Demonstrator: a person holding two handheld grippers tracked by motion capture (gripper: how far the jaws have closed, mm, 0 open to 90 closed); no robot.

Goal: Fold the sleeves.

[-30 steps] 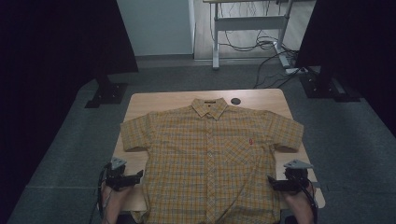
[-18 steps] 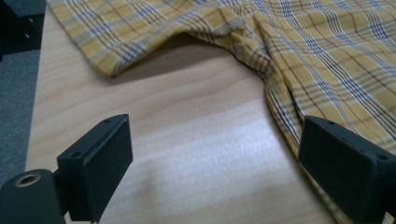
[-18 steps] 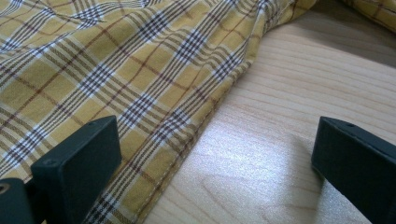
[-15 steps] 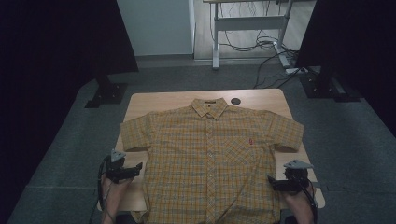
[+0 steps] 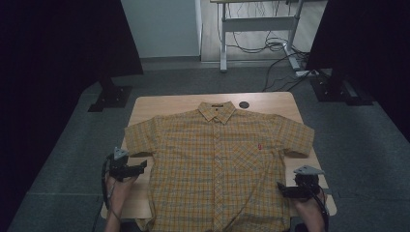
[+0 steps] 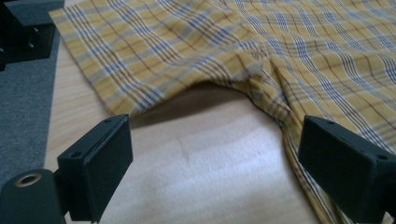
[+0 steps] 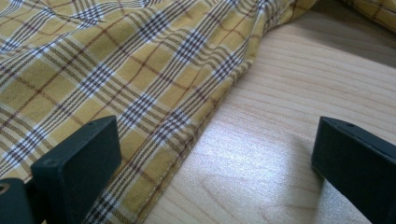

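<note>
Worktop (image 5: 145,104) of pale wood carries a yellow plaid shirt (image 5: 217,164) spread flat, collar far from both grippers. Left gripper (image 5: 140,167) hovers released just beside the shirt's side seam, below its sleeve (image 6: 154,60). Right gripper (image 5: 283,189) is released too, one jaw over the hem edge, the other over bare wood.
</note>
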